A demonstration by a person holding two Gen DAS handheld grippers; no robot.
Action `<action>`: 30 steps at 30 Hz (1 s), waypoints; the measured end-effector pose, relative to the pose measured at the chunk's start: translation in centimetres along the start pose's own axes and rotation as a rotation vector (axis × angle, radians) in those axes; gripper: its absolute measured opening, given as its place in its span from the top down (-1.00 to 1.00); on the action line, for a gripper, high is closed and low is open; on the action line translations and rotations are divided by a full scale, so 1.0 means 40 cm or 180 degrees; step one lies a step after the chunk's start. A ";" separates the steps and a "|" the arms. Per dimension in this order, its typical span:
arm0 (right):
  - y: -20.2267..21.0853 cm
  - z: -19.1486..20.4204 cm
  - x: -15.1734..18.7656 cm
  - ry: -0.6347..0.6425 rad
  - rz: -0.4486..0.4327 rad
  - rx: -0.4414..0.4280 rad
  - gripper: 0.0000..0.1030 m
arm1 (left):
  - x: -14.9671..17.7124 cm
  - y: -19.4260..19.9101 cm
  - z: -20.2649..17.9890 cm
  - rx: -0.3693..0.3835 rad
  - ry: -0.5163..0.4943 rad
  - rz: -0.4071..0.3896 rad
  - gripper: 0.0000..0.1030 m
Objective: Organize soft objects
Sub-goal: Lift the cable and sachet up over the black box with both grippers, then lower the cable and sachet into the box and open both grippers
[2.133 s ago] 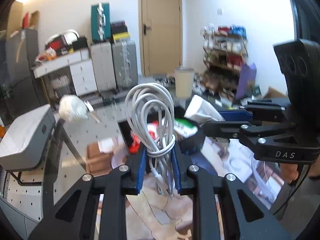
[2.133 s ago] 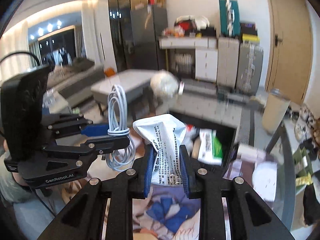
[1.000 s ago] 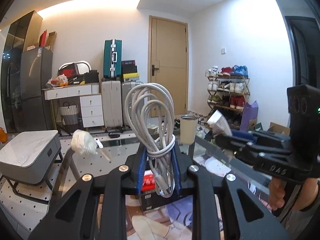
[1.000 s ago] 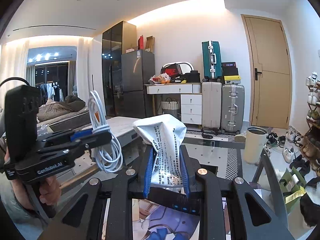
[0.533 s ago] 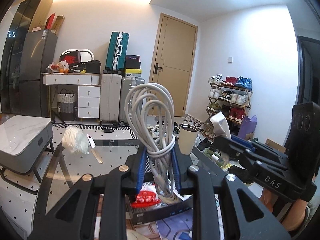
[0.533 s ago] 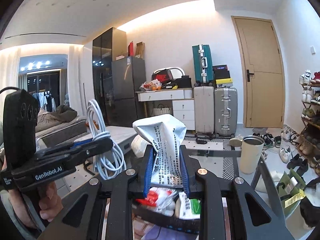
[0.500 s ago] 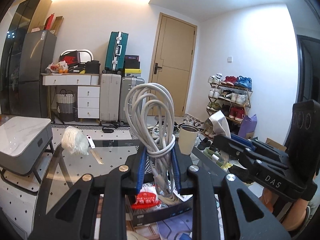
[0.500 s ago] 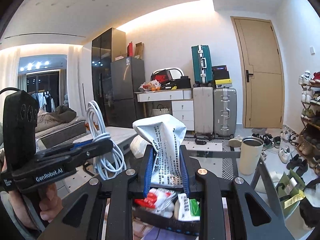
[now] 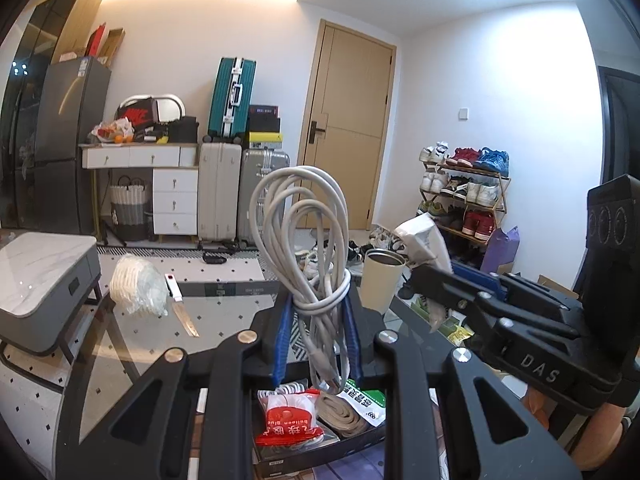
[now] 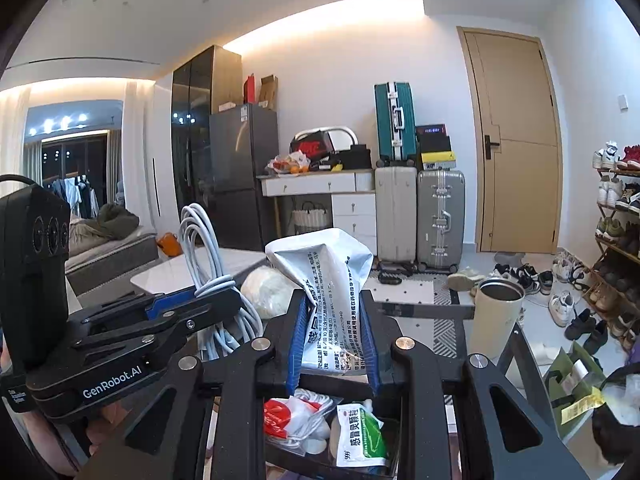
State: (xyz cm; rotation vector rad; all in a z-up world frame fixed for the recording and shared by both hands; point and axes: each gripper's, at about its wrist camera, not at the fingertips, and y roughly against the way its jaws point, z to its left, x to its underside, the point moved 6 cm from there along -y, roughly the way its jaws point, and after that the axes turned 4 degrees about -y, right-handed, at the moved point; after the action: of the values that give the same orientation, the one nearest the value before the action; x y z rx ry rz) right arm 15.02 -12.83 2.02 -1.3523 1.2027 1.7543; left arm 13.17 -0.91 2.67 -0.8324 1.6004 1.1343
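My left gripper [image 9: 318, 336] is shut on a coiled white cable [image 9: 304, 240], whose loops stand up above the blue pads. My right gripper [image 10: 333, 340] is shut on a silver printed packet [image 10: 326, 280]. Both are held above a black tray [image 9: 316, 454] on the glass table; the tray [image 10: 394, 446] holds a red-and-white packet [image 9: 286, 420], a green-and-white sachet [image 10: 358, 438] and a beige roll. The right gripper with its packet [image 9: 424, 240] shows at the right of the left wrist view. In the right wrist view the left gripper with the cable [image 10: 204, 256] is at the left.
On the glass table [image 9: 224, 312] lie a bagged white bundle [image 9: 136, 284], a small knife [image 9: 180, 300] and a cream tumbler [image 9: 380, 280]. Behind are suitcases, a drawer unit, a door and a shoe rack [image 9: 464, 196]. A grey side table [image 9: 40, 272] stands left.
Both grippers, still holding the cable and the packet, have moved across above the table; the black tray now shows below both of them, and the view has shifted sideways.
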 end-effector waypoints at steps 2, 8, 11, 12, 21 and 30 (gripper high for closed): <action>-0.018 0.015 0.007 0.0030 0.0119 -0.0007 0.52 | 0.003 -0.009 0.006 0.0020 0.0056 0.0045 0.58; -0.068 0.000 0.023 -0.0030 0.0329 0.0075 0.52 | 0.001 -0.048 0.018 0.0021 0.0059 0.0150 0.58; -0.101 0.006 0.037 -0.0009 0.0523 0.0025 0.52 | 0.008 -0.062 0.024 0.0041 0.0101 0.0232 0.58; -0.116 0.008 0.044 -0.0012 0.0635 -0.0018 0.52 | 0.012 -0.069 0.027 0.0006 0.0098 0.0284 0.58; -0.219 -0.040 0.128 -0.0206 0.1280 0.0055 0.52 | 0.098 -0.179 0.061 0.0022 0.0311 0.1114 0.58; -0.309 -0.067 0.289 -0.0295 0.2239 0.0039 0.51 | 0.213 -0.248 0.043 0.0121 0.0382 0.1767 0.58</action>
State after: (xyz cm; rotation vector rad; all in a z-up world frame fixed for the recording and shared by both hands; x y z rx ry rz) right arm 23.45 -11.03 -12.78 -0.8681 1.7690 2.2320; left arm 20.11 -2.59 -8.43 -0.4414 2.0174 1.4487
